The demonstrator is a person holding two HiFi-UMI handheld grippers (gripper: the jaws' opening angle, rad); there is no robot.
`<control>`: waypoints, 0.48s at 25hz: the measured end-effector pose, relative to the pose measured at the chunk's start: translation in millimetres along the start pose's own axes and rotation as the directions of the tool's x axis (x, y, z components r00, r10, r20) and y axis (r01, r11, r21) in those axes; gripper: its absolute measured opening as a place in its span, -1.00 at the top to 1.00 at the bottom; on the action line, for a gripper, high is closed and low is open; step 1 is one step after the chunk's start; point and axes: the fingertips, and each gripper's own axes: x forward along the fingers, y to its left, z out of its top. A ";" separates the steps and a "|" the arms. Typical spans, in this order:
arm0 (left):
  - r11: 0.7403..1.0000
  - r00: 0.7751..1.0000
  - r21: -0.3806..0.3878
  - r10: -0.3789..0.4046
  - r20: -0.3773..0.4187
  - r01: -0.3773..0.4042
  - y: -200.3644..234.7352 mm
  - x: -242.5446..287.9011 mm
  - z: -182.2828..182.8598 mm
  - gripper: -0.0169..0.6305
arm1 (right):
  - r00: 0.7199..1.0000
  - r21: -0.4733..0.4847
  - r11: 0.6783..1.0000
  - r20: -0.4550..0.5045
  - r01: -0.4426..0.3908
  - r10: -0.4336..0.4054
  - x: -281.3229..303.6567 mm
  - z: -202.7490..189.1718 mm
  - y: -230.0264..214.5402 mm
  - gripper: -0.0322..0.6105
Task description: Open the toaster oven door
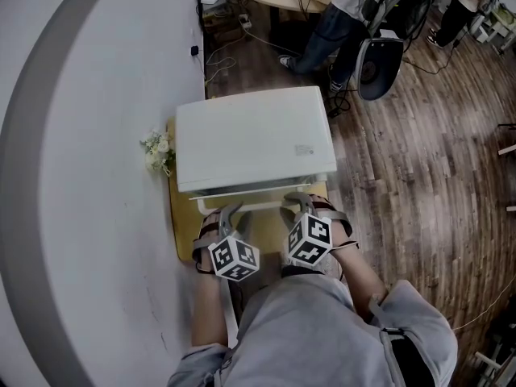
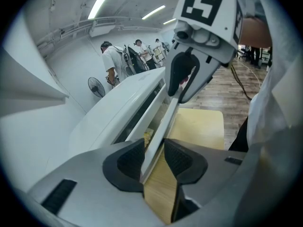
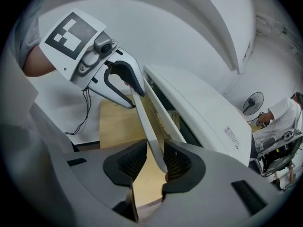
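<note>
Both clamped on 1 door handle (image 2: 161,133) of 1 toaster oven (image 1: 254,135): L gripper (image 2: 154,156) & R gripper (image 3: 155,156).

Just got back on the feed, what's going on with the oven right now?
A person is working on a white toaster oven that sits on a wooden board. The left tongs and the right tongs are each closed on the white handle bar, one toward each end. The door is up near the oven's front, slightly ajar at most, and not swung down.
</note>
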 end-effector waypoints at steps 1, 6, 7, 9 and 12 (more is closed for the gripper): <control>1.000 1.000 -0.002 -0.001 0.001 0.001 -2.5 -1.0 -1.3 0.56 | 1.000 -0.002 1.000 -0.004 0.000 0.000 -0.1 -1.2 2.9 0.58; 1.000 1.000 -0.017 -0.007 0.010 0.007 -17.9 -6.3 -7.8 0.57 | 1.000 0.005 1.000 -0.017 -0.004 0.004 -2.0 -9.0 18.8 0.58; 1.000 1.000 -0.018 -0.007 0.010 0.007 -20.7 -7.2 -9.1 0.57 | 1.000 0.008 1.000 -0.019 -0.005 0.005 -2.3 -10.4 21.8 0.58; 1.000 1.000 -0.021 -0.008 0.009 0.009 -26.1 -8.7 -11.7 0.57 | 1.000 0.013 1.000 -0.023 -0.006 0.006 -2.5 -13.2 27.3 0.58; 1.000 1.000 -0.025 -0.013 0.007 0.013 -35.4 -11.0 -16.3 0.58 | 0.999 0.014 1.000 -0.033 -0.001 0.002 -2.4 -18.4 36.8 0.58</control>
